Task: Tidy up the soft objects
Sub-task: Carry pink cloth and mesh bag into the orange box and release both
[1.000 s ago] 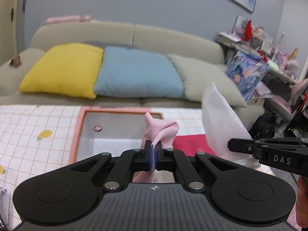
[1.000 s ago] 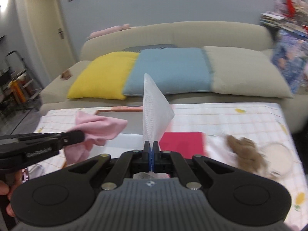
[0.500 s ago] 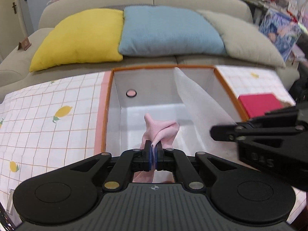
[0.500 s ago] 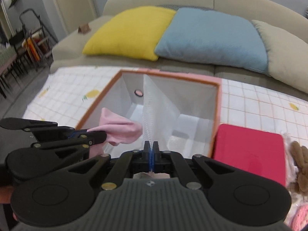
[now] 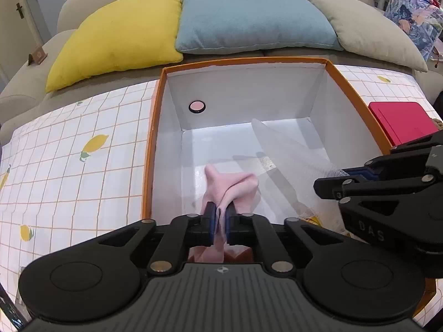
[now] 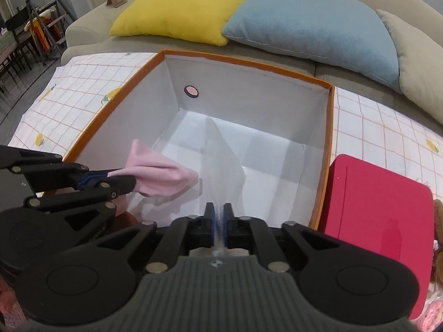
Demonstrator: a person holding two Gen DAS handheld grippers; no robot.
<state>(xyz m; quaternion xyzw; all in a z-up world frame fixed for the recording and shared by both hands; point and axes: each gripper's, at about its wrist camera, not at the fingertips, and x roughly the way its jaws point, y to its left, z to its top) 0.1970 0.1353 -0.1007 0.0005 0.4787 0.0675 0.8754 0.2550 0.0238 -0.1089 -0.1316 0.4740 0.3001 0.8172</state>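
The left gripper (image 5: 220, 215) pinches a pink cloth (image 5: 232, 186) — held over the near part of the orange-rimmed box (image 5: 155, 127). Beside it, the right gripper (image 6: 219, 220) clamps a white sheet (image 6: 221, 166) (sheer, almost translucent) above the box's white floor.

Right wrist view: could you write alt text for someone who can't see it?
The right gripper, jaws shut on a sheer white cloth, holds it over an open white box with an orange rim. Beside it, the left gripper holds a pink cloth over the same box.
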